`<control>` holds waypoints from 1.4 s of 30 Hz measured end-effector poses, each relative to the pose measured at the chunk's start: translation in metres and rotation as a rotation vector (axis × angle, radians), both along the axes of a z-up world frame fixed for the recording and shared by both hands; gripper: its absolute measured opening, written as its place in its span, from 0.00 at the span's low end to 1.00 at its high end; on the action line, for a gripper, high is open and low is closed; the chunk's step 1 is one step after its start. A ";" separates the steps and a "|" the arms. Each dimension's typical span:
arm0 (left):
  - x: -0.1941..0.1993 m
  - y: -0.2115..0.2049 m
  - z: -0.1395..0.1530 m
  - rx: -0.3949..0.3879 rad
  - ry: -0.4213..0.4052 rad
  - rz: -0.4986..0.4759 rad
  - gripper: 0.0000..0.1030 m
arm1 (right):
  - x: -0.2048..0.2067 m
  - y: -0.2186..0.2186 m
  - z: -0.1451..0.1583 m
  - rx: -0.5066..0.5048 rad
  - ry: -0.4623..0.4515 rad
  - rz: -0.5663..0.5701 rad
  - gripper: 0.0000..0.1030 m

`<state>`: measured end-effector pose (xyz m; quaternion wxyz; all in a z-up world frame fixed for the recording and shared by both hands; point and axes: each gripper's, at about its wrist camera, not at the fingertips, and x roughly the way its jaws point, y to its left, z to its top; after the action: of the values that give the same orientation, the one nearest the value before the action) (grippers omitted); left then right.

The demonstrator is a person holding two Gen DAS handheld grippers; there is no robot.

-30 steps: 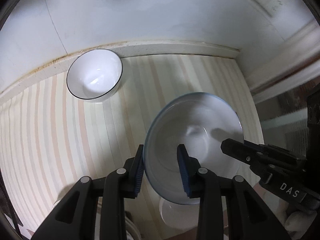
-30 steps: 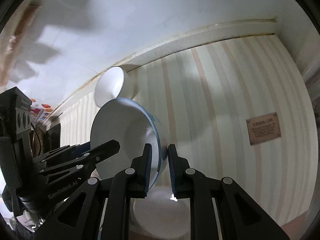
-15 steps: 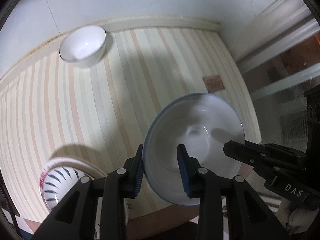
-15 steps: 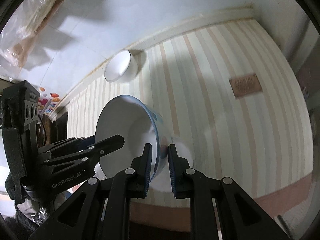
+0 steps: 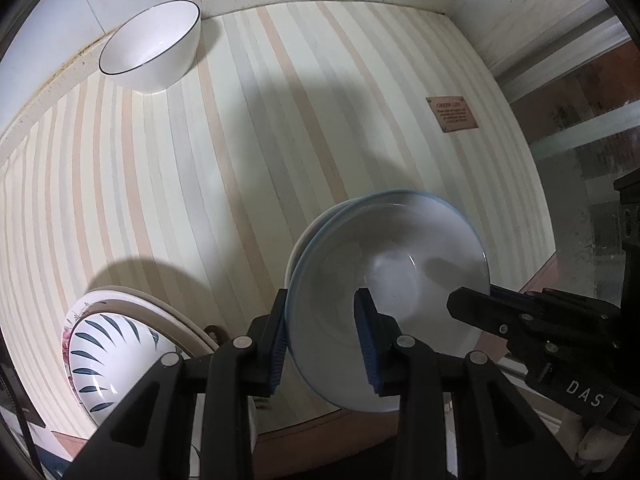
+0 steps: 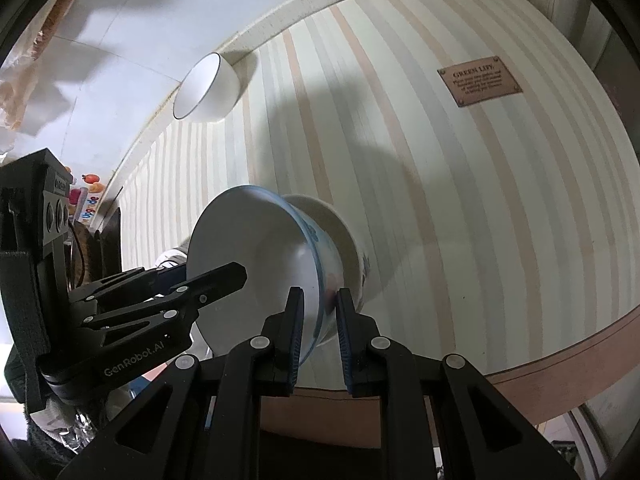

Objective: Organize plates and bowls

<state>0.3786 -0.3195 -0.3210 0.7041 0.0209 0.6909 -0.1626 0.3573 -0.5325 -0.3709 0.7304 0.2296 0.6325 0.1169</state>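
Left wrist view: the left gripper (image 5: pixel 322 340) has its fingers (image 5: pixel 368 340) clamped on the near rim of the blue-rimmed bowl (image 5: pixel 392 264); the right gripper (image 5: pixel 492 308) grips the same bowl's right rim. The bowl hangs over a second bowl (image 5: pixel 298 248) near the front edge of the striped bench (image 5: pixel 200 180). Open room lies across the bench middle. Bowls counted: four, including a black-rimmed bowl (image 5: pixel 150 46) by the back wall and a leaf-patterned bowl (image 5: pixel 104 360) on a plate (image 5: pixel 176 316).

Right wrist view: the right gripper (image 6: pixel 320 336) is closed on the tilted blue-rimmed bowl (image 6: pixel 256 256), above the second bowl (image 6: pixel 340 232). One brown label (image 6: pixel 480 80) sits well apart.
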 end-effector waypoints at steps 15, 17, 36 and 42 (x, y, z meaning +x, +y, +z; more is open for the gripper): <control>0.001 -0.009 -0.010 0.055 -0.005 -0.003 0.28 | 0.008 -0.001 -0.015 -0.008 0.024 -0.006 0.18; 0.001 -0.010 -0.010 0.057 -0.004 -0.004 0.28 | 0.010 0.000 -0.018 -0.011 0.033 -0.006 0.18; -0.010 0.002 0.026 0.039 -0.062 0.009 0.28 | 0.004 0.008 0.011 -0.053 -0.004 0.041 0.19; 0.008 0.020 0.054 -0.008 -0.104 0.070 0.29 | 0.014 0.008 0.040 -0.039 -0.051 0.049 0.19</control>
<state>0.3869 -0.2991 -0.2673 0.7444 0.0023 0.6530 -0.1395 0.3718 -0.5245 -0.3309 0.7474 0.1969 0.6214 0.1284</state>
